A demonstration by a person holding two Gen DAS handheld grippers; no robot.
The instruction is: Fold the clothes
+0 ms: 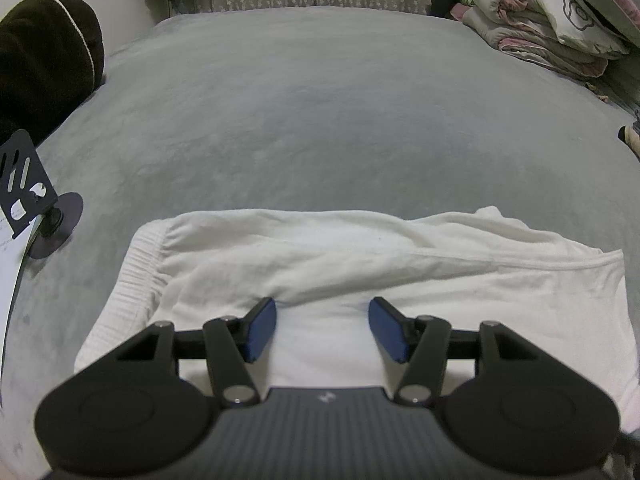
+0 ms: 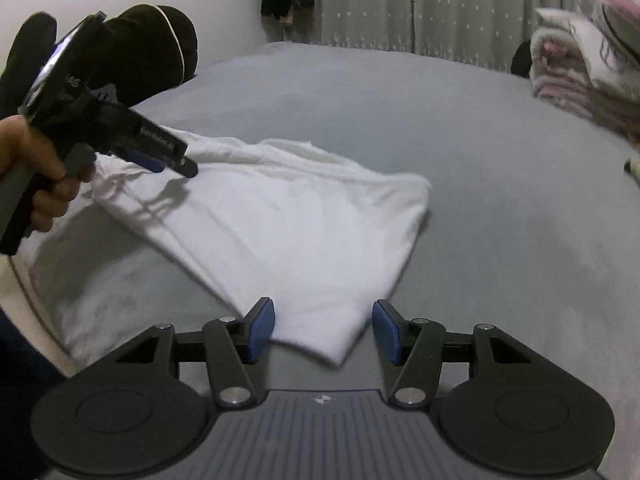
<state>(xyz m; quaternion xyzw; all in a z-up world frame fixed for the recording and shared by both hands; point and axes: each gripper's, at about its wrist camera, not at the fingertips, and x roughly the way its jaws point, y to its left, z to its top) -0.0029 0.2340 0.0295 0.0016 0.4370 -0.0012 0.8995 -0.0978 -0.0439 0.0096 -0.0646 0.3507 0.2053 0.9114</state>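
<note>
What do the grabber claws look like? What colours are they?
Each claw, left and right, has black jointed arms, blue pads on its two fingers, round black discs and a ribbed grey body. The left one has white lettering along its side.

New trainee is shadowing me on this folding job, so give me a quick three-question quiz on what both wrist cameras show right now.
1. True or false: the white garment lies on the grey bed cover.
2. Which is gripping cloth? A) left gripper B) right gripper C) neither
3. Fill in: the folded quilts are piled at the bed's far ____ corner in the left wrist view.

Key:
1. True.
2. C: both sets of jaws stand open, pads apart over the cloth.
3. Right.
</note>
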